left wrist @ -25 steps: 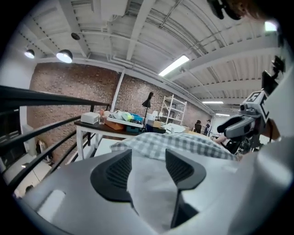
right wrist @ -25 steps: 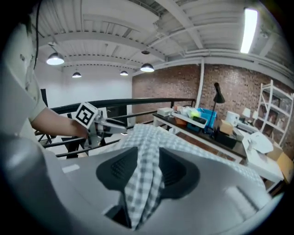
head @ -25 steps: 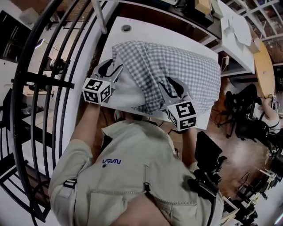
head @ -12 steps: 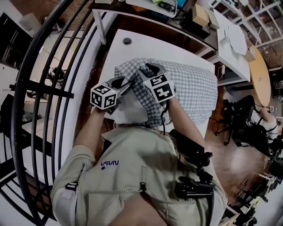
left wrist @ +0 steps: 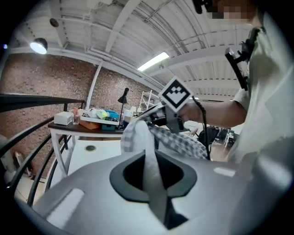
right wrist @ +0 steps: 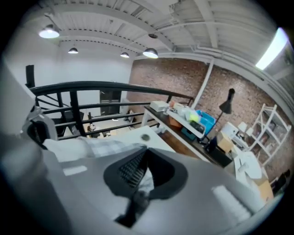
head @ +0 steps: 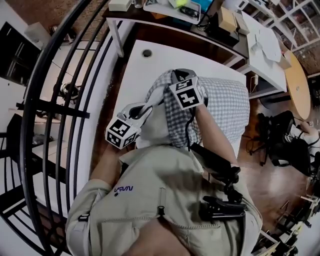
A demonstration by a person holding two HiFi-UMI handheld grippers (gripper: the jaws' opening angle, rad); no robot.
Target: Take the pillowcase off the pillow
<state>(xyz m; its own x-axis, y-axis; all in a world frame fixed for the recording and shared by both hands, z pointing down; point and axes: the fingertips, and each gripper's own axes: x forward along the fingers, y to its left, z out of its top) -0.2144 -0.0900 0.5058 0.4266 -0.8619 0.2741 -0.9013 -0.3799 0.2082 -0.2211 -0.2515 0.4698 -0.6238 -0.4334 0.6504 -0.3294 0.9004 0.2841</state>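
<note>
Left of the left gripper (head: 144, 108), a strip of bare white table (head: 131, 85) lies open. Just past the table's edge the black railing (head: 60, 107) curves round and bars any wider swing. Ahead of both grippers the tabletop is bare up to a round cable hole (head: 146, 53); a cluttered desk (head: 165, 12) stands beyond.

Between the 2 grippers the bunched pillow (head: 155, 125) and checked pillowcase (head: 225, 100) fill the room. The left gripper's jaws are closing with white pillow cloth between them, and the right gripper (head: 176, 75) pinches checked cloth, so neither gap is free. Right of the right gripper the pillowcase covers the table to its edge.
</note>
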